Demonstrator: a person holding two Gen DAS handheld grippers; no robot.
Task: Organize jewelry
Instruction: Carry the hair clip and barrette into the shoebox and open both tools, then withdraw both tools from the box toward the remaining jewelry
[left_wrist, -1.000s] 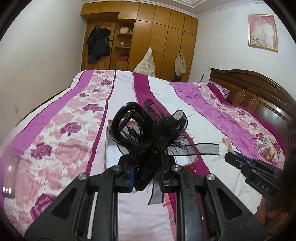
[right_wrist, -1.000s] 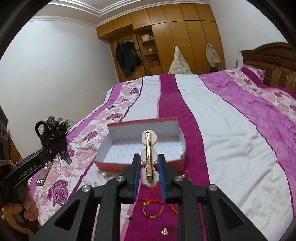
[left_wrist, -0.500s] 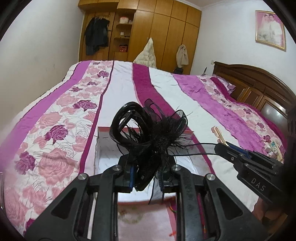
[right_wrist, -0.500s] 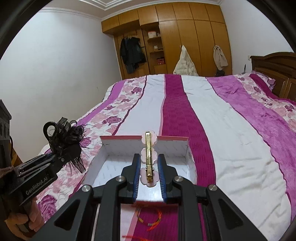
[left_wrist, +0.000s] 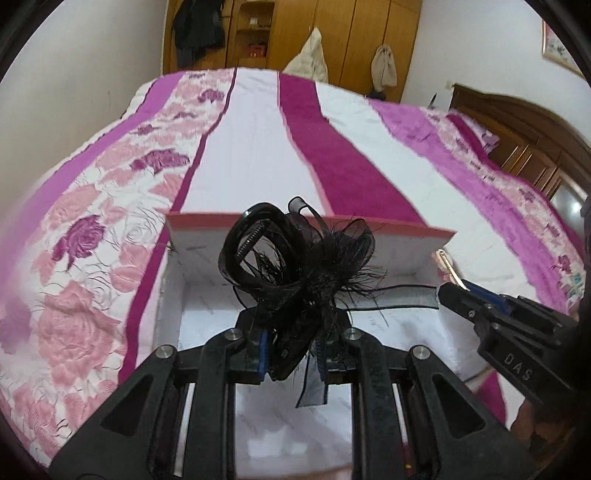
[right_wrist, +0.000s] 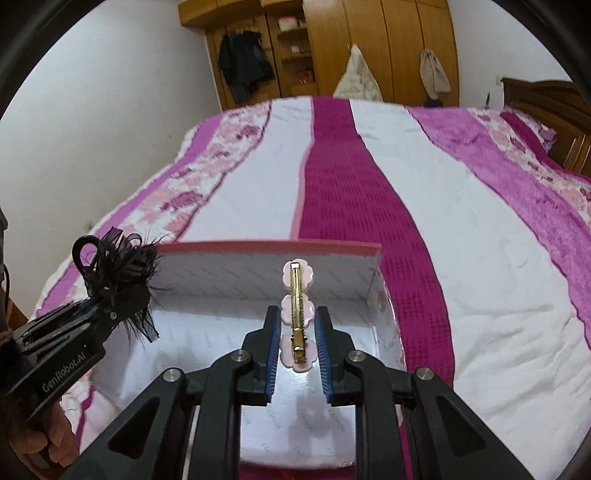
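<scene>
The box (right_wrist: 258, 269), red-rimmed with a white lining, sits open on the bed (right_wrist: 461, 221) at frame centre; no item shows on its visible floor. Above it, the right gripper (right_wrist: 297, 347) clamps a pink clip (right_wrist: 297, 314), and the left gripper (left_wrist: 291, 347) clamps a black fascinator (left_wrist: 295, 258).

one black feathered headpiece (left_wrist: 295, 266), one pink hair clip (right_wrist: 297, 314), one box (right_wrist: 266, 254), two tongs
</scene>
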